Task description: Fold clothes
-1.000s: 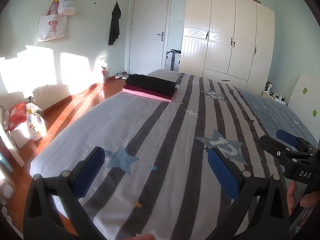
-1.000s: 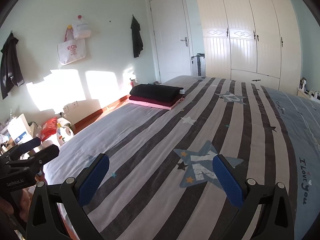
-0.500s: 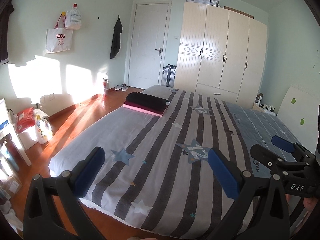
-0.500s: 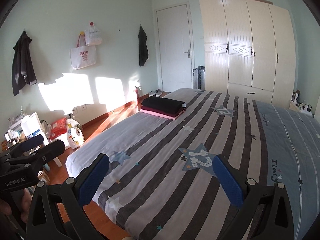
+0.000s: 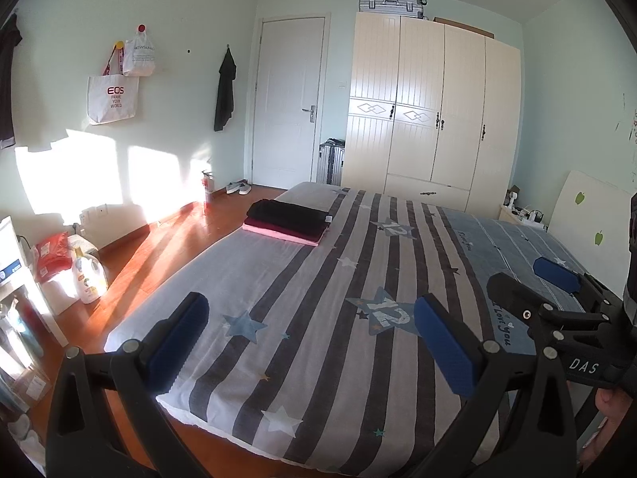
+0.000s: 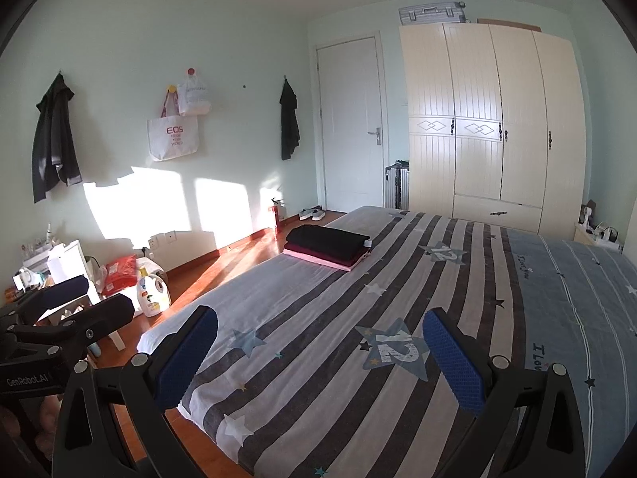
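Observation:
A stack of folded clothes [image 5: 286, 221], black on dark red on pink, lies at the far left side of the striped bed [image 5: 318, 342]; the right wrist view shows the stack [image 6: 328, 247] too. My left gripper [image 5: 308, 338] is open and holds nothing, well back from the stack over the bed's near corner. My right gripper [image 6: 320, 352] is also open and holds nothing. The right gripper [image 5: 533, 298] appears at the right of the left wrist view, and the left gripper [image 6: 67, 310] at the left of the right wrist view.
A cream wardrobe [image 5: 430, 115] and a white door [image 5: 290, 103] stand behind the bed. Bags [image 5: 113, 97] and dark garments [image 5: 225, 89] hang on the left wall. Detergent bottles [image 5: 89, 275] and clutter sit on the wooden floor at left. A bedside table [image 5: 521, 213] stands far right.
Both grippers have pulled back and up from the bed, so the whole bed and the floor edge show now. Both stay open. The folded stack has not moved.

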